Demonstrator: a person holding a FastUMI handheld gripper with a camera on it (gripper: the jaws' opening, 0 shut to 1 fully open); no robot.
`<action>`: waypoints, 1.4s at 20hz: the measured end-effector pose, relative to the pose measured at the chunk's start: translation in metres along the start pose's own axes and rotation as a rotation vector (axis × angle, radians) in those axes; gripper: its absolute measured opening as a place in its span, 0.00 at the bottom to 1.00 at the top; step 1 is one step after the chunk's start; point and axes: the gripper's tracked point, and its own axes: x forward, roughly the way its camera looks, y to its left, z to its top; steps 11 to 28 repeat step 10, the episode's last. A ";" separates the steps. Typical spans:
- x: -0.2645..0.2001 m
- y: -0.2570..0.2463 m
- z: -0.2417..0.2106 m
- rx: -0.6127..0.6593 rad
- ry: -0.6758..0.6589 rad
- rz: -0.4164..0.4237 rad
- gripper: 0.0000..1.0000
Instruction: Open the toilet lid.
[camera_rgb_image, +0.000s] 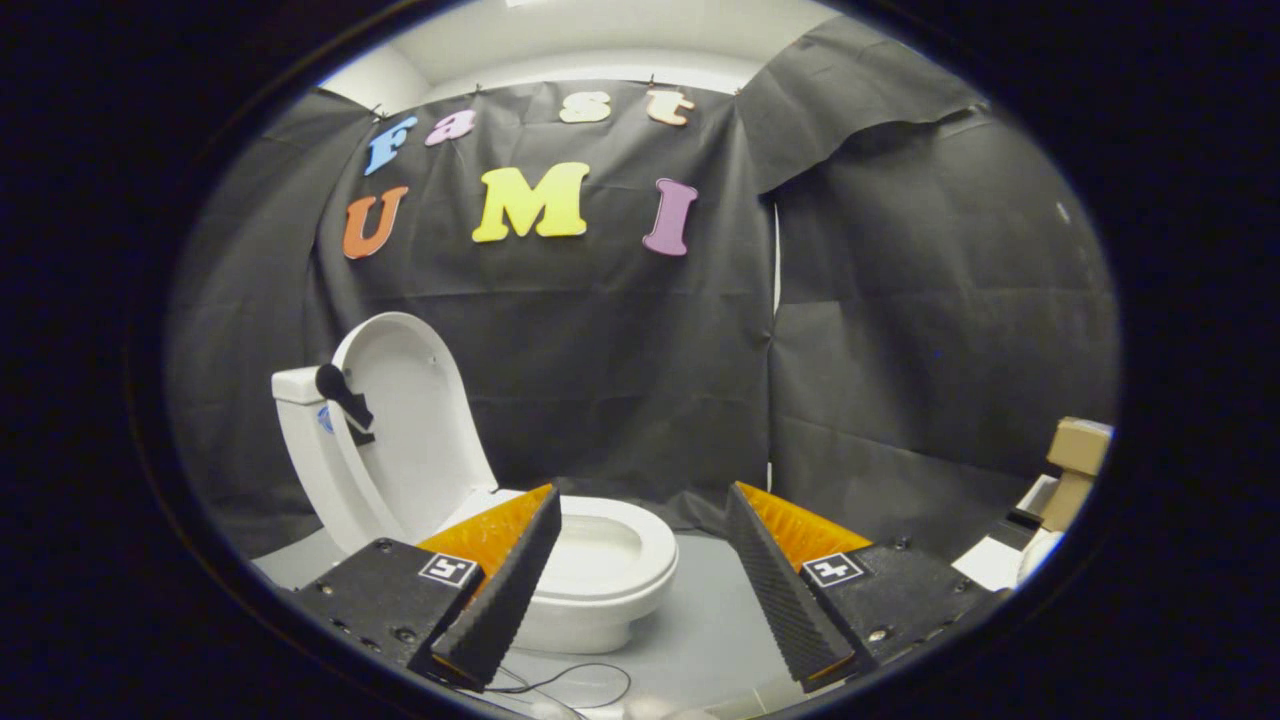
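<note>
- Look to your left first: the toilet (480, 500) stands there on the floor, with its tank (300, 385) at the far left.
- The toilet lid (405, 420) is already up. It stands almost straight and leans back toward the tank, so I think the job is done, or very nearly.
- A small dark handle (345, 398) sticks out beside the tank, in front of the lid's edge.
- The seat (625, 550) is down and the bowl is open to see. It sits just past your left finger, and that finger hides part of it.
- Your gripper (640, 590) is spread wide and holds nothing. Nothing touches the fingers, and the lid is well away from them.
- What is left, I think, is only to check that the lid stays up by itself, then pull back.
- A thin dark wire (575, 680) lies on the pale grey floor (700, 620) between your fingers, close to you. Mind you do not snag it.
- Black cloth (900, 330) hangs all around as the walls of the booth.
- Far to your right, a brown cardboard box (1075, 460) sits on top of some white things I cannot make out.
</note>
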 end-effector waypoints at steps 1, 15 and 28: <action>-0.002 -0.005 -0.003 0.001 0.005 -0.004 1.00; -0.014 -0.001 0.009 -0.013 -0.010 -0.004 1.00; -0.014 -0.001 0.009 -0.013 -0.010 -0.004 1.00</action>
